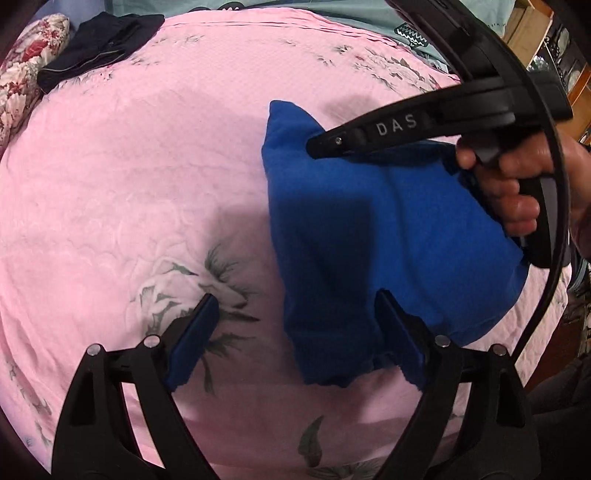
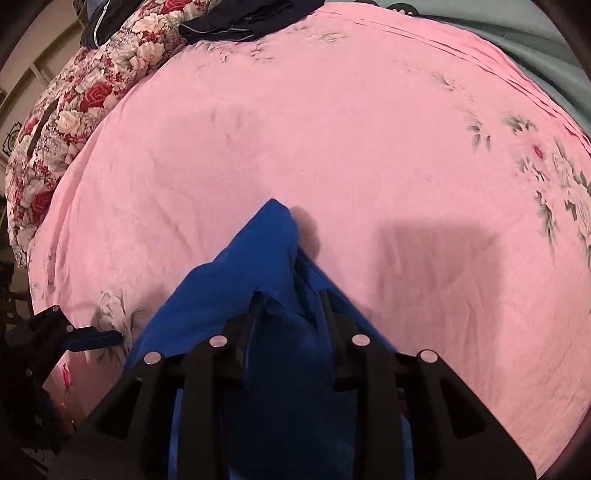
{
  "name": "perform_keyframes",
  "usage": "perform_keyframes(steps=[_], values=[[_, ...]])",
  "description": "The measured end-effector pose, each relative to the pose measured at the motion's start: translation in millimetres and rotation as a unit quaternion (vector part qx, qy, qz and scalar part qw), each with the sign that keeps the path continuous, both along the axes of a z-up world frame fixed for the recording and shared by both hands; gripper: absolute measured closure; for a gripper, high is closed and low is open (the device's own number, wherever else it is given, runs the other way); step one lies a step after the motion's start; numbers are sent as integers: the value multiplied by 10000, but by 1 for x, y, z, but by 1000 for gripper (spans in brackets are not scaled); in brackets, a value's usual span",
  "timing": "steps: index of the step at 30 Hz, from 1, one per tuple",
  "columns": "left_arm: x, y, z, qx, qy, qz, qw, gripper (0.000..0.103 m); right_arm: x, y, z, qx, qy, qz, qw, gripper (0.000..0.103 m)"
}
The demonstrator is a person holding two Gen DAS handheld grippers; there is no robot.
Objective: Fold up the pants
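Observation:
Blue pants (image 1: 369,229) lie folded on the pink flowered bedspread (image 1: 147,166), with one corner sticking up at the far end. My left gripper (image 1: 295,306) is open above the near edge of the pants; its right finger (image 1: 399,332) is over the cloth and its left finger (image 1: 195,332) is over bare bedspread. A hand holds my right gripper (image 2: 290,295), which points steeply down onto the pants (image 2: 258,266), jaws part closed, with a bunch of blue cloth filling the gap between the pads. The left gripper's blue pad (image 2: 92,338) shows at the left of the right wrist view.
A dark folded garment (image 1: 99,40) lies at the far left of the bed beside a red and white floral quilt (image 1: 26,74). Teal bedding (image 1: 351,14) runs along the far edge. Shelves (image 1: 535,33) stand at the right.

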State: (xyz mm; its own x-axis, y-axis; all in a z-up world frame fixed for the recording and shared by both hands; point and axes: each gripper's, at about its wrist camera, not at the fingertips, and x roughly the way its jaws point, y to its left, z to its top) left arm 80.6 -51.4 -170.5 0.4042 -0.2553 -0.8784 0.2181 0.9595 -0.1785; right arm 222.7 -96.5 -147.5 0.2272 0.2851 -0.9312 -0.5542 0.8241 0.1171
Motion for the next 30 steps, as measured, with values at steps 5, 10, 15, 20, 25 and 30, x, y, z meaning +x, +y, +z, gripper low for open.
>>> perform_keyframes(steps=[5,10,15,20,25,30], values=[[-12,10,26,76,-255,81,9996,15,-17,-25,54,447,-305,-187,9984,71],[-14,19,58,80,-623,205,9978,15,-58,-46,91,95,-497,-102,9987,71],[8,-4,69,-27,-767,-41,9970,15,-92,-65,85,-12,-281,-369,9989,71],[33,-32,34,298,-321,-241,9987,14,-114,-84,67,-122,-129,-543,9984,71],[34,-30,17,311,-168,49,9994,5,-118,-97,34,-37,92,-589,9982,71],[32,-22,40,267,-199,317,9989,6,-130,-115,67,639,-245,-484,9965,54]])
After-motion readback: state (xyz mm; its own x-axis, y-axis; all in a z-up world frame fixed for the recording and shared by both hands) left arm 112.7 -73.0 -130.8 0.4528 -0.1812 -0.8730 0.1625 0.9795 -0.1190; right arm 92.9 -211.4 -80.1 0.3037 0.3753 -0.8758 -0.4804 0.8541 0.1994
